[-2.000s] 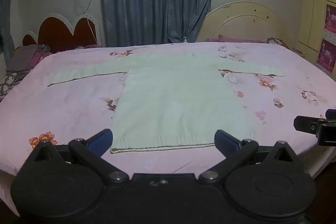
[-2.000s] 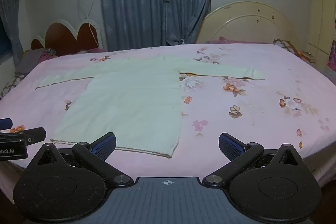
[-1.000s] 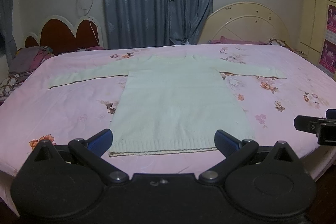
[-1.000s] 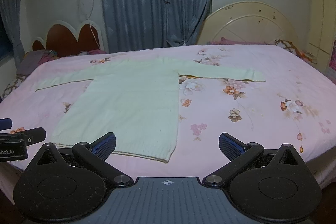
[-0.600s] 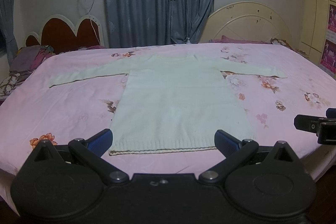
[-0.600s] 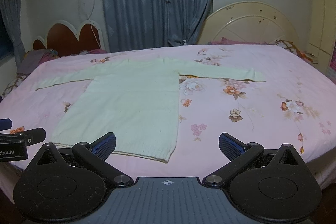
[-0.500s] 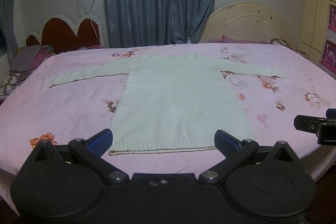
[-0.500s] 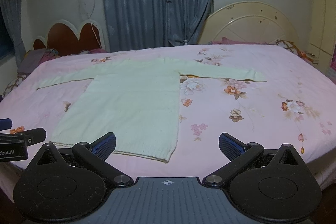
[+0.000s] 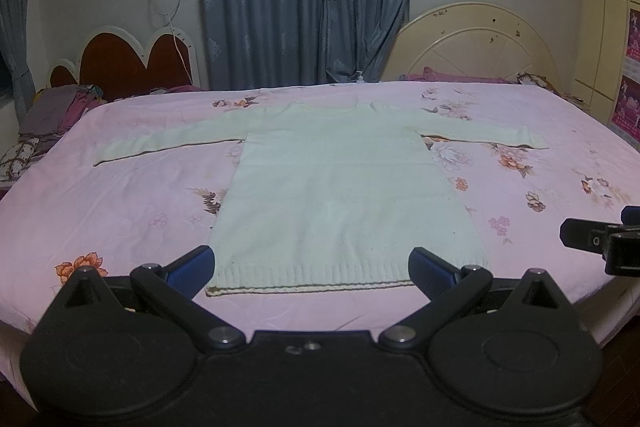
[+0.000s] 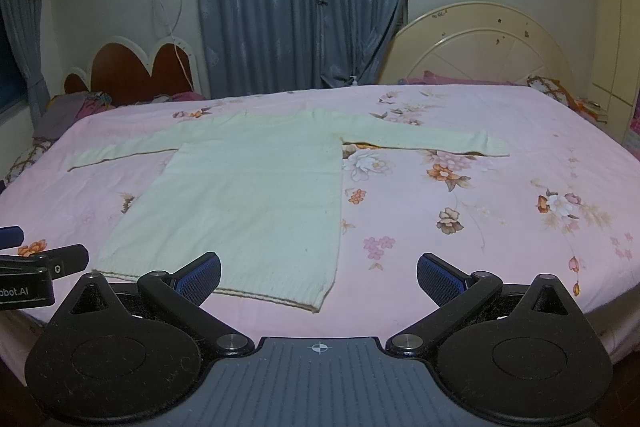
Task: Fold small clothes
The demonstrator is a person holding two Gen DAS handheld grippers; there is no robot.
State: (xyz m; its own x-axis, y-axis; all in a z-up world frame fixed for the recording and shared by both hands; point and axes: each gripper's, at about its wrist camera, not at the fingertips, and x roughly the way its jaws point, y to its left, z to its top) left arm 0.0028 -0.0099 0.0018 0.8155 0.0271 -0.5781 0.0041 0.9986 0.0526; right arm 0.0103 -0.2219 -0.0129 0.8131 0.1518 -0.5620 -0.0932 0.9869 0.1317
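Pale knit sweater (image 9: 340, 187) lies unfolded ahead of us; folding hasn't begun. Left gripper (image 9: 312, 267) and right gripper (image 10: 319, 273) hover spread, empty. Next, we'd likely pinch a sleeve (image 10: 424, 141).

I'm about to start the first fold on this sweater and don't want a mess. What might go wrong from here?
1. The sweater hem lies near the bed edge; a careless pull may drag it off.
2. Both sleeves lie spread wide; lifting one side only may bunch the knit.
3. The left gripper and right gripper, jaws open, sit close together and may collide.
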